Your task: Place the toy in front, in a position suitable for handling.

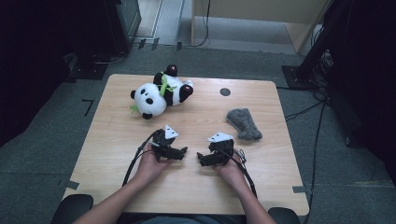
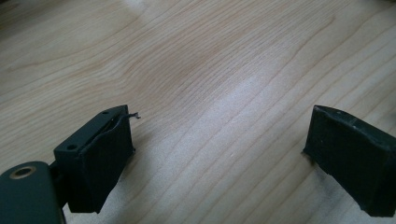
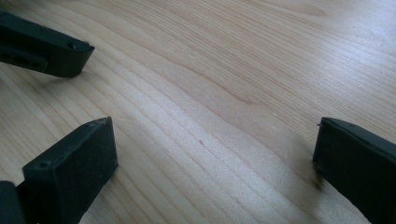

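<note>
Panda plush (image 1: 161, 93): lies on its side at the far left of the table (image 1: 196, 186), well apart from both tools.
Left gripper (image 1: 180, 152): jaws wide apart, empty, resting low on the wood.
Right gripper (image 1: 201, 158): jaws spread, empty, tips facing the left one.
Risk: soft round body may roll or slip from a shallow pinch.
Grey fuzzy cloth (image 1: 243, 123): right side, near the right hand's path.
Room: bare wood between tools and plush; far edge just behind it.

Wooden table (image 1: 116, 154); toy panda (image 1: 161, 95) lying far side; grey cloth (image 1: 243, 123) right.
</note>
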Tool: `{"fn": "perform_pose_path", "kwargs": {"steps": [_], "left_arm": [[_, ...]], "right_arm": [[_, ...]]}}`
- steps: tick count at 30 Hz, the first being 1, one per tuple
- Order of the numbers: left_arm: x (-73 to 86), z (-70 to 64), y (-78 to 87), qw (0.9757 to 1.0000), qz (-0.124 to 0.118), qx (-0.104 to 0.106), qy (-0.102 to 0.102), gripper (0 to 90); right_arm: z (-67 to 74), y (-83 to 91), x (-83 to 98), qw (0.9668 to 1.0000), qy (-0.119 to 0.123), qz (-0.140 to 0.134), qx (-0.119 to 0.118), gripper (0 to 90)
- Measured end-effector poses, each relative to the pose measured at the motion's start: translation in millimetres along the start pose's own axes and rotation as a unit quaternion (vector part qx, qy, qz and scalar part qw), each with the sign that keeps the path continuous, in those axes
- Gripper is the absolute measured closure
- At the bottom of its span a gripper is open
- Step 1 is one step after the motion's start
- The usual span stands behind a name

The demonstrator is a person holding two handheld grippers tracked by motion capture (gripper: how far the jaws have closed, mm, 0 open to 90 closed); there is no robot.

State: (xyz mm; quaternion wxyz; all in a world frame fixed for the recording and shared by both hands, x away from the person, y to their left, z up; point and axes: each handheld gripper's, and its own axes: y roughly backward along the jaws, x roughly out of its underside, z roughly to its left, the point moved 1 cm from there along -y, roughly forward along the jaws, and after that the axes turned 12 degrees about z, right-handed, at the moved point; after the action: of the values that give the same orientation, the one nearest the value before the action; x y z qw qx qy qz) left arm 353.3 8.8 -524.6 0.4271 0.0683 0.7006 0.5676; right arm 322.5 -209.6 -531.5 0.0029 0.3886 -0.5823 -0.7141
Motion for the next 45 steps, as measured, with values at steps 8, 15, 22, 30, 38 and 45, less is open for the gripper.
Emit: {"fn": "perform_pose_path", "kwargs": {"steps": [8, 15, 22, 30, 38, 45], "left_arm": [[-5.1, 0.1, 9.7, 0.9998, 0.004, -0.014, -0.016, 13.4], [-9.1, 2.7, 21.7, 0.9995, -0.011, 0.018, -0.022, 13.3], [-12.4, 4.7, 32.0, 0.9971, -0.018, 0.065, -0.035, 13.1], [-14.6, 10.3, 35.5, 0.9970, -0.020, 0.070, -0.026, 16.2], [-24.2, 22.6, 39.1, 0.9969, -0.019, 0.074, -0.017, 25.1], [-31.3, 26.0, 40.2, 0.9966, -0.011, 0.077, -0.028, 19.8]], "right_arm": [[0.0, 0.0, 0.0, 1.0000, 0.000, 0.000, 0.000, 0.0], [0.0, 0.0, 0.1, 1.0000, 0.000, 0.001, 0.000, 0.0], [-0.2, 0.0, 0.0, 1.0000, 0.002, 0.000, 0.000, 0.0], [-0.2, 0.0, 0.1, 1.0000, 0.001, 0.000, 0.001, 0.0], [-0.2, 0.0, 0.2, 1.0000, 0.001, 0.000, 0.001, 0.0], [0.2, 0.1, 0.3, 1.0000, -0.001, 0.001, 0.001, 0.0]]}}
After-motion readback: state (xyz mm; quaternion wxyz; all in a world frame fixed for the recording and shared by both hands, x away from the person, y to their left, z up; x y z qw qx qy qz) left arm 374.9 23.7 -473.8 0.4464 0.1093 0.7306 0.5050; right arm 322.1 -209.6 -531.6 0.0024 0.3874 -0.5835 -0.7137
